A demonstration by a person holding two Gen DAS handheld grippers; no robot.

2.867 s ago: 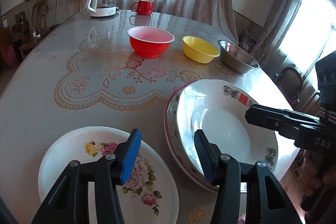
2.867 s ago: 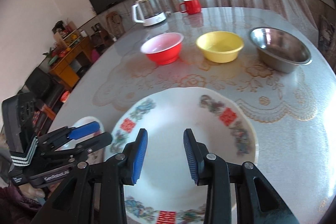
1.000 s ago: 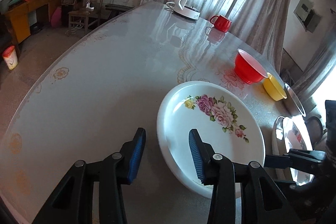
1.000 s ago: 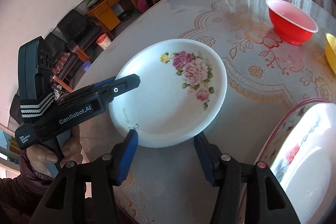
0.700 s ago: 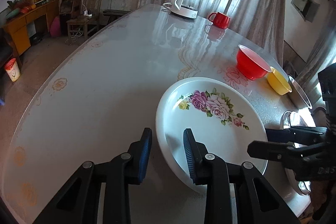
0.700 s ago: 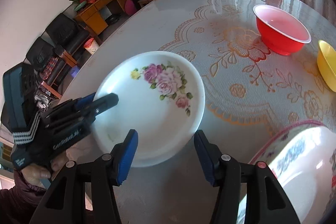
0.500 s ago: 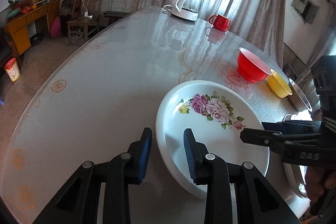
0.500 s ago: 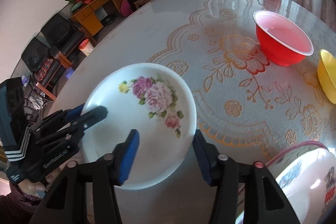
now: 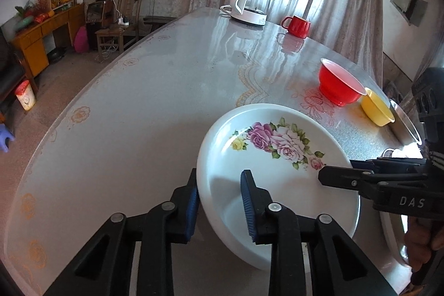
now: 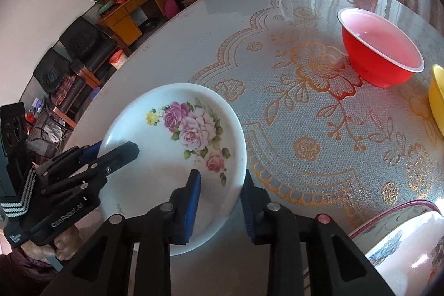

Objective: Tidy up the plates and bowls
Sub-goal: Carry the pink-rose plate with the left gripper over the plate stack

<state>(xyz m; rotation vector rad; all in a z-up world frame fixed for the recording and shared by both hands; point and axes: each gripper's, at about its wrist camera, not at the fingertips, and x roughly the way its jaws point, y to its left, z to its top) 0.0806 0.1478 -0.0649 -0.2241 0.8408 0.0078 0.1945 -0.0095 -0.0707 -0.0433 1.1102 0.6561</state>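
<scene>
Both grippers have come off the big red-rimmed plate (image 10: 399, 215), and the left gripper (image 9: 220, 194) and right gripper (image 10: 220, 196) are now closing their jaws over opposite rims of the white rose-patterned plate (image 9: 277, 157), so a level two-handed lift looks next.

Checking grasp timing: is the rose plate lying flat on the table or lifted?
Cannot tell. Both closing grippers straddle opposite rims of the rose plate; whether its base has left the table isn't visible.

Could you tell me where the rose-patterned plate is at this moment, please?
The rose-patterned plate sits near the table's near edge, its rim between the closing jaws of both the left tool and the right tool, with the red bowl beyond it.
</scene>
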